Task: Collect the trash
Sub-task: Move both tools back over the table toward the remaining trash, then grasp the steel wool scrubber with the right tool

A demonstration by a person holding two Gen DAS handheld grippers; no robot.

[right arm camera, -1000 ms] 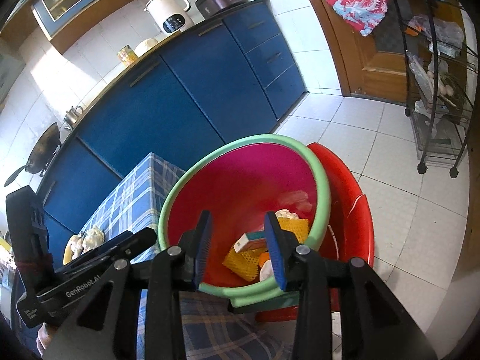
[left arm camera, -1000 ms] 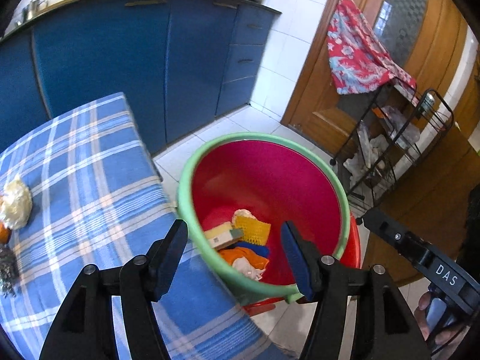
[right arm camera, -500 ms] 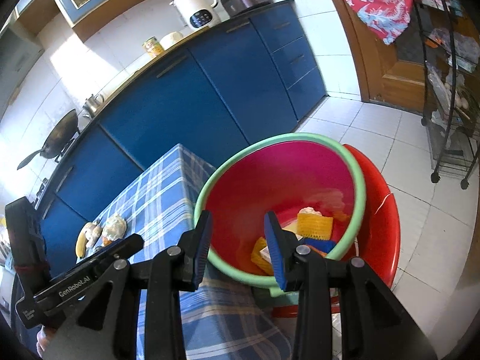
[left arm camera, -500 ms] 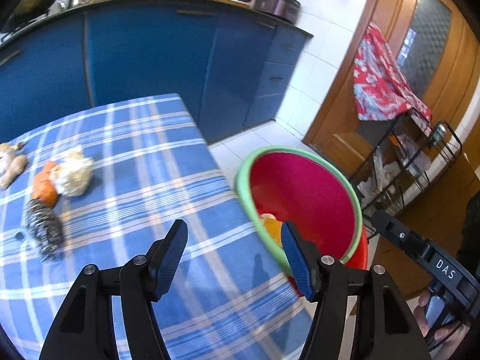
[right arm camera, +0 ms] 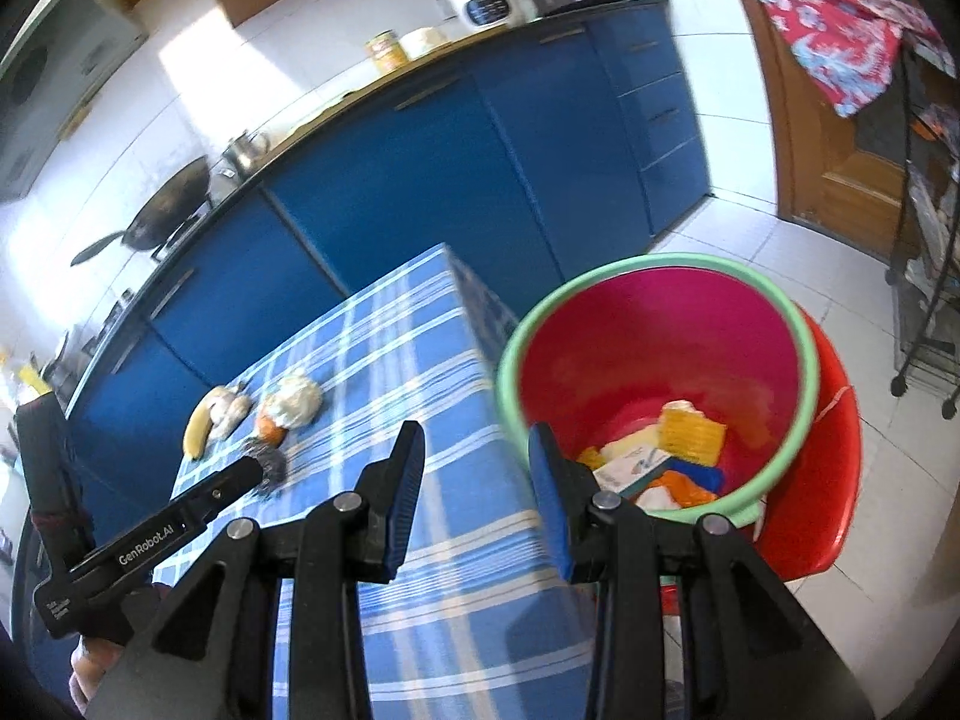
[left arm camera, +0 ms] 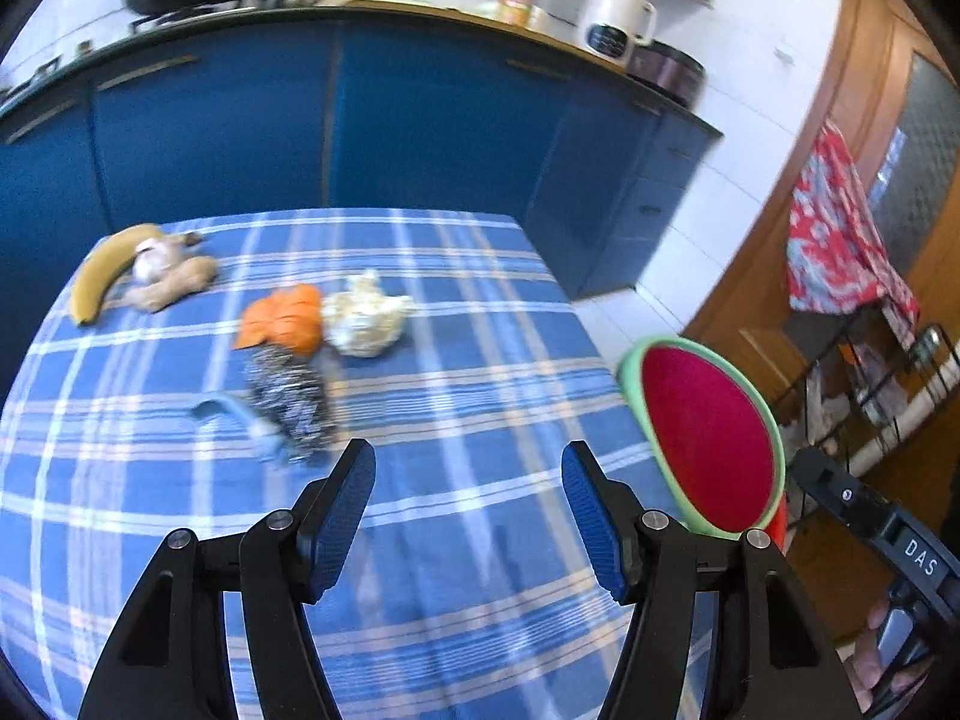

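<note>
Left claw (left arm camera: 468,510) spread empty, scourer (left arm camera: 288,402) lengthwise toward it

**Blurred, Hidden and Cropped Parts**

The dark speckled item (left arm camera: 288,402) and the pale blue piece (left arm camera: 237,417) beside it are smeared beyond identification. The bin (left arm camera: 708,444) contents are hidden from the left wrist view. The red cloth (right arm camera: 840,18) is cropped at the frame edge.
</note>
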